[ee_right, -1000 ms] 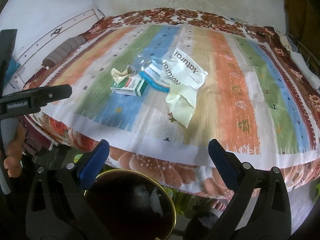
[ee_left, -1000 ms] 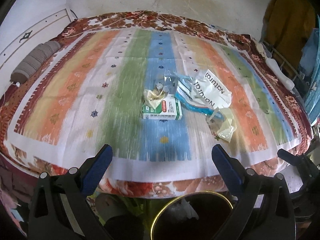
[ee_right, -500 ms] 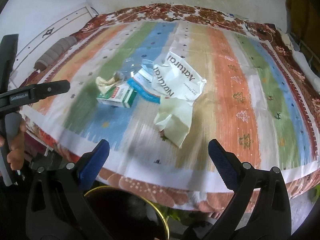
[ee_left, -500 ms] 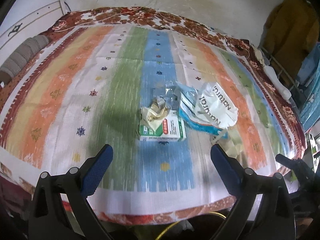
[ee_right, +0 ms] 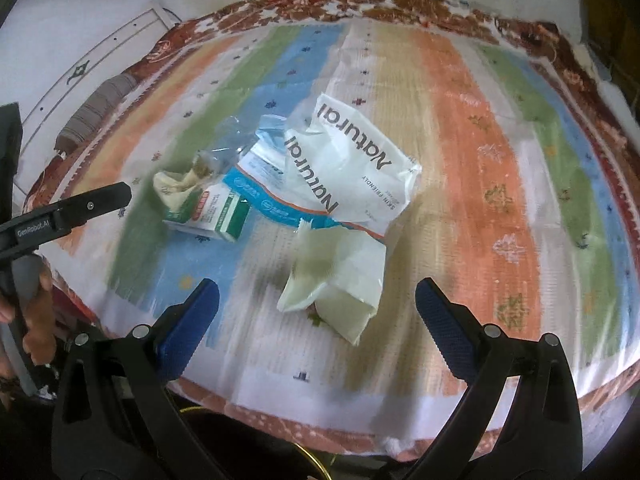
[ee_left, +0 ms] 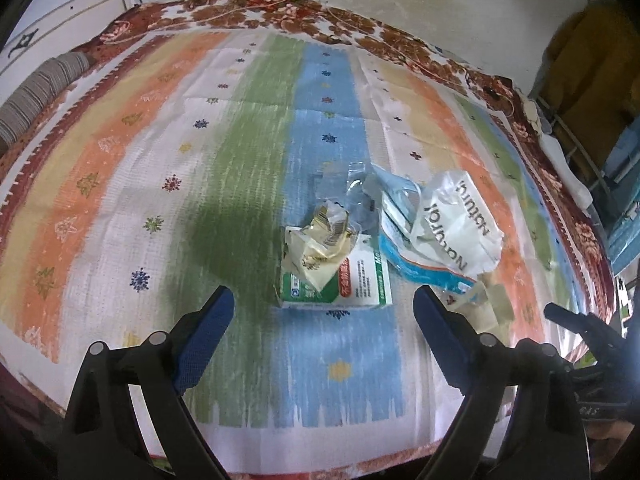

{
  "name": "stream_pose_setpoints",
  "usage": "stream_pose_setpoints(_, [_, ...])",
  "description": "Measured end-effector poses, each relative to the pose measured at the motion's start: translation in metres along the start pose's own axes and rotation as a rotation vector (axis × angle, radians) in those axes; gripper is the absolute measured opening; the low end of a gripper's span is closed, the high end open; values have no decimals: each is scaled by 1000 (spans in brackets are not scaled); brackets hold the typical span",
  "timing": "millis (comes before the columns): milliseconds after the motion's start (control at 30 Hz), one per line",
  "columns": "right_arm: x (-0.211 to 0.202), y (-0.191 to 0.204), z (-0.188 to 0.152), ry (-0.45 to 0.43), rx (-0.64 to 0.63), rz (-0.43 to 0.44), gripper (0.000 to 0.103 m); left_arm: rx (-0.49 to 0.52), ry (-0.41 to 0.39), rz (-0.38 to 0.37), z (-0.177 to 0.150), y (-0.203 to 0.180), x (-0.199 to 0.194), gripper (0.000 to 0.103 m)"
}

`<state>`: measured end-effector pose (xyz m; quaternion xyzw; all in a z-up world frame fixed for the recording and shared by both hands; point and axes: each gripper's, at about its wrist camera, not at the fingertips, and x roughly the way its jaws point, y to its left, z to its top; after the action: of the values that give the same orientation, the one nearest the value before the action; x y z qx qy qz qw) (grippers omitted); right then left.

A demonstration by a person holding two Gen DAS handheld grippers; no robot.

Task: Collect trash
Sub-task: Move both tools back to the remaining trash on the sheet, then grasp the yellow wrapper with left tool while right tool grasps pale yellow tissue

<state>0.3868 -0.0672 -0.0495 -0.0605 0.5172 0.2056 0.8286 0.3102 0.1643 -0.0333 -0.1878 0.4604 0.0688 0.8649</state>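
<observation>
A heap of trash lies on the striped bedspread (ee_left: 248, 168). A green and white carton (ee_left: 340, 284) carries a crumpled yellowish wrapper (ee_left: 320, 240); beside it lie clear plastic (ee_left: 360, 192), a white "Natural" bag (ee_left: 452, 228) and a pale sachet (ee_left: 488, 300). My left gripper (ee_left: 324, 312) hovers just short of the carton, its jaws closing slowly with nothing between them. In the right wrist view the carton (ee_right: 212, 216), the "Natural" bag (ee_right: 352, 168) and the pale sachet (ee_right: 336, 280) show again. My right gripper (ee_right: 316, 300) stands open above the sachet, not touching it.
A grey rolled bolster (ee_left: 36, 92) lies at the bed's far left. Yellow clothing (ee_left: 588, 60) and a rack stand to the right. The gold rim of a dark bin (ee_right: 312, 460) peeks below the bed's near edge. A hand (ee_right: 36, 320) holds the left gripper's handle.
Both grippers have moved forward and down over the bed towards the trash heap. The bin has nearly slid out of view at the bottom. The left jaws have narrowed slightly.
</observation>
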Motion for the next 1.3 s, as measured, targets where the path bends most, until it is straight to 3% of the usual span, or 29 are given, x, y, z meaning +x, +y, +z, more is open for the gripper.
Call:
stream_pose_setpoints(267, [28,-3,12,49,-12,-10,88,-28,36,-31,9,12,26,86])
stream_pose_setpoints(567, [50,-8,12,111,7,-11,77,-16,60,-45,15,14,50,75])
stream_pose_setpoints(700, [57,-10,7,136,11,-11,64,0,80,-49,17,12,63,45])
stream_pose_setpoints(900, [56,-10,3,136,4,7,44,7,66,-40,15,16,65,29])
stream_pose_setpoints(1133, [45,-4,2,114,-26,-2,32,-4,18,-55,23,14,39,27])
stream_pose_setpoints(1300, [35,0,1,96,-44,-3,22,50,31,-56,19,-10,25,27])
